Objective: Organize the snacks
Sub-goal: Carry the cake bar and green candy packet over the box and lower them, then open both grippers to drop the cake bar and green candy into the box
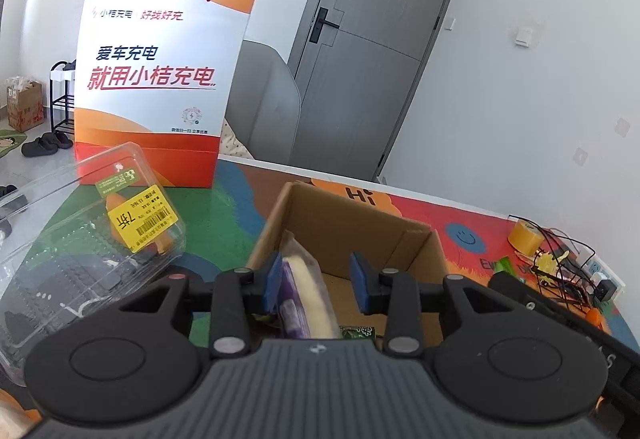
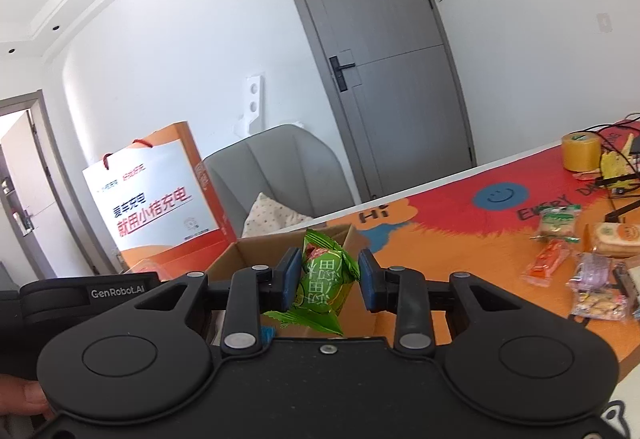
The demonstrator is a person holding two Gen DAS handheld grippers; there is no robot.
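Right gripper (image 2: 329,282) clamps a green snack packet (image 2: 326,279) above the cardboard box (image 2: 240,255); left gripper (image 1: 316,281) stands empty, jaws apart, over the purple snack (image 1: 296,303) in that box. One colourful mat (image 2: 460,215), one grey door (image 2: 384,59). Only the right view shows about five loose snacks (image 2: 588,259) at 3 o'clock; only the left shows one clear clamshell (image 1: 92,239) at 9 o'clock

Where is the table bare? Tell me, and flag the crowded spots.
Bare: the mat around the smiley face, between the cardboard box and the snack pile. Crowded: that pile and the tape roll beyond it.
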